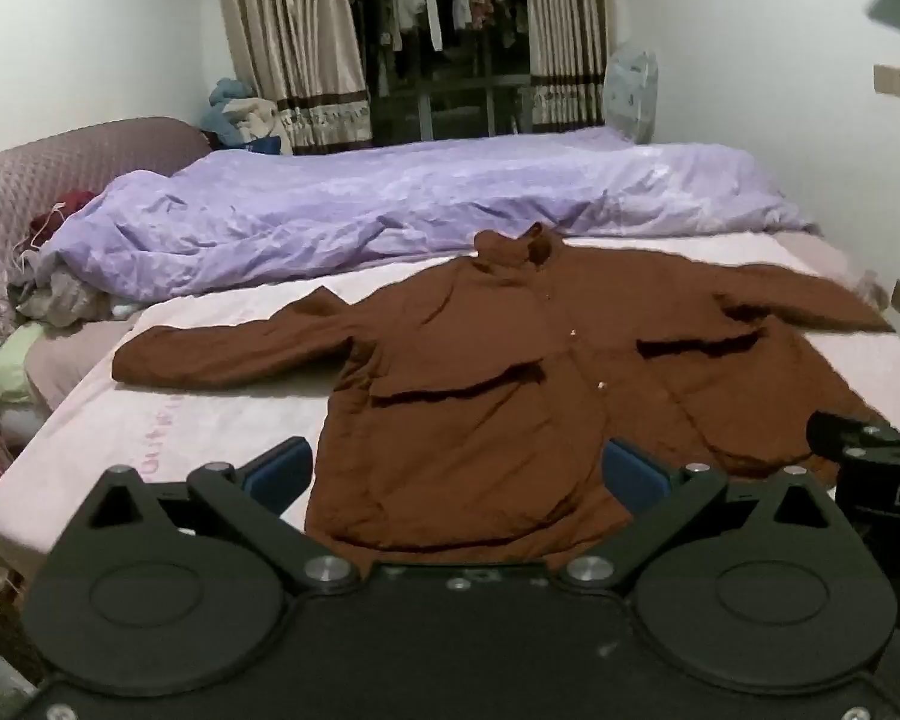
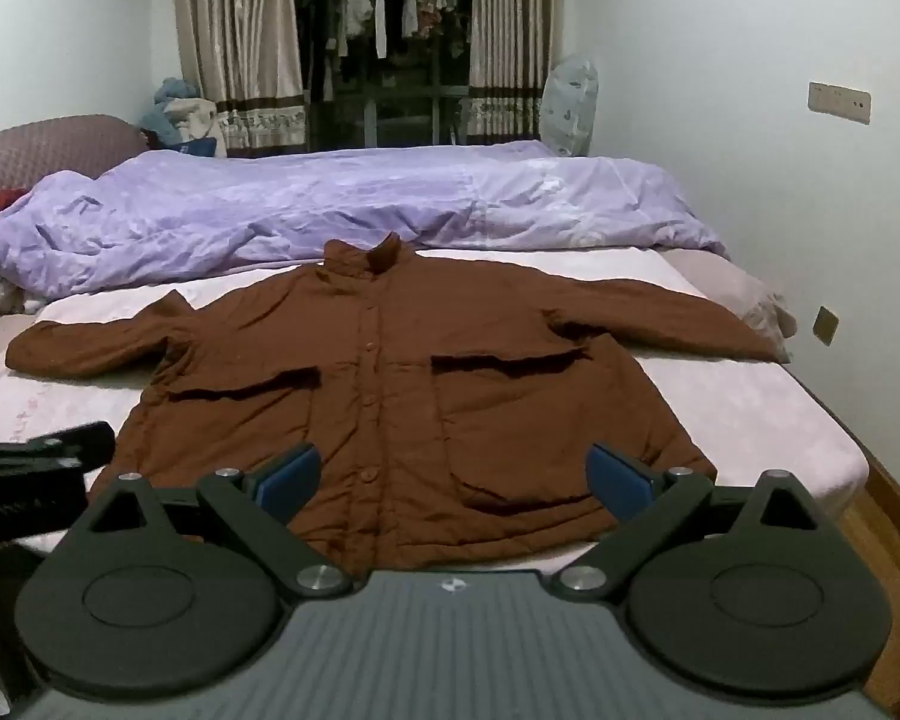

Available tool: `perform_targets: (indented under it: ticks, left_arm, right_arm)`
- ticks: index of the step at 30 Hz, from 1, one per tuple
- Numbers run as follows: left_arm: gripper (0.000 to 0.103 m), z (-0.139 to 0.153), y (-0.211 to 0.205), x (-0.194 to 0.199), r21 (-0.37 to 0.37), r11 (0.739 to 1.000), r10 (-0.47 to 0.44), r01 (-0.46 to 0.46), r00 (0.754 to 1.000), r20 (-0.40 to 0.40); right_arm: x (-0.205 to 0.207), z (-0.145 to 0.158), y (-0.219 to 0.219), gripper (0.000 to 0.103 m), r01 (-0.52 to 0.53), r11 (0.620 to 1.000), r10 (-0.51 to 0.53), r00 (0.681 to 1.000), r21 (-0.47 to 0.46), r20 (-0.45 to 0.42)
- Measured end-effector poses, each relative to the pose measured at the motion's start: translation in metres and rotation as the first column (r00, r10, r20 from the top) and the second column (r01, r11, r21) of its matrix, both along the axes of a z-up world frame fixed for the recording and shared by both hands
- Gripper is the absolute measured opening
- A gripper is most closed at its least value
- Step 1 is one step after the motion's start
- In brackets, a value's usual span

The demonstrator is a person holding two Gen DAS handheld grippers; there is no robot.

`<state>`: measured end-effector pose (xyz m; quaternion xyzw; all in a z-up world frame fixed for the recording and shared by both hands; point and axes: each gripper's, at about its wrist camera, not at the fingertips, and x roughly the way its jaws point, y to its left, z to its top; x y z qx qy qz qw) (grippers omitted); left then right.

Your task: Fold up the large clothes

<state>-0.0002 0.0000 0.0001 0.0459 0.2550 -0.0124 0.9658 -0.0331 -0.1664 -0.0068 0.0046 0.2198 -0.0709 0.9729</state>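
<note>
Brown jacket [image 2: 390, 384]: a padded, buttoned coat lying face up and spread flat on the pale pink sheet [image 2: 750, 408] of a bed, filling the middle of both wrist views.
Progress: nothing appears folded yet. Both sleeves are out to the sides, the front is closed, the hem is flat (so the whole fold seems still to be done).
Long axis of body: collar [image 2: 384, 258] at 12 o'clock, away from the cameras; hem [image 2: 450, 546] at 6 o'clock, nearest the grippers.
Sleeves: left sleeve [image 2: 90, 348] reaches toward 9 o'clock, right sleeve [image 2: 690, 324] toward 3 o'clock, so the widest span runs across the bed.
Pockets: two large flapped pockets sit either side of the button line, their flaps slightly lifted.
Left gripper [image 1: 459, 471]: jaws wide apart, holding nothing, poised just short of the hem toward the jacket's left half; blue pads [image 1: 282, 468] show on each finger.
Right gripper [image 2: 455, 477]: jaws also wide apart and empty, framing the hem near the right pocket. Whether either touches cloth cannot be told.
What is left, as a judgement: bring each sleeve in over the body, then fold hem toward collar.
Lilac duvet [image 2: 330, 210]: bunched along the bed at 12 o'clock, just beyond the collar.
Beyond: curtains [image 2: 240, 48] and a dark window with hanging laundry at the far wall.
</note>
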Motion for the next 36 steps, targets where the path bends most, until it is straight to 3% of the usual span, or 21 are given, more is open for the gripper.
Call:
perform_targets:
  ticks: [29, 36]
  left_arm:
    - [0.103, -0.002, -0.003, 0.001, 0.005, 1.0, -0.003, 0.003, 1.0, 0.006]
    - [0.103, -0.001, 0.005, -0.002, -0.079, 0.993, -0.086, 0.088, 0.996, 0.024]
  right_arm:
    - [-0.001, 0.0, 0.002, 0.103, -0.005, 1.0, 0.005, 1.0, -0.009, 0.002]
    - [-0.001, 0.0, 0.002, 0.103, 0.0, 1.0, 0.0, 1.0, -0.013, 0.001]
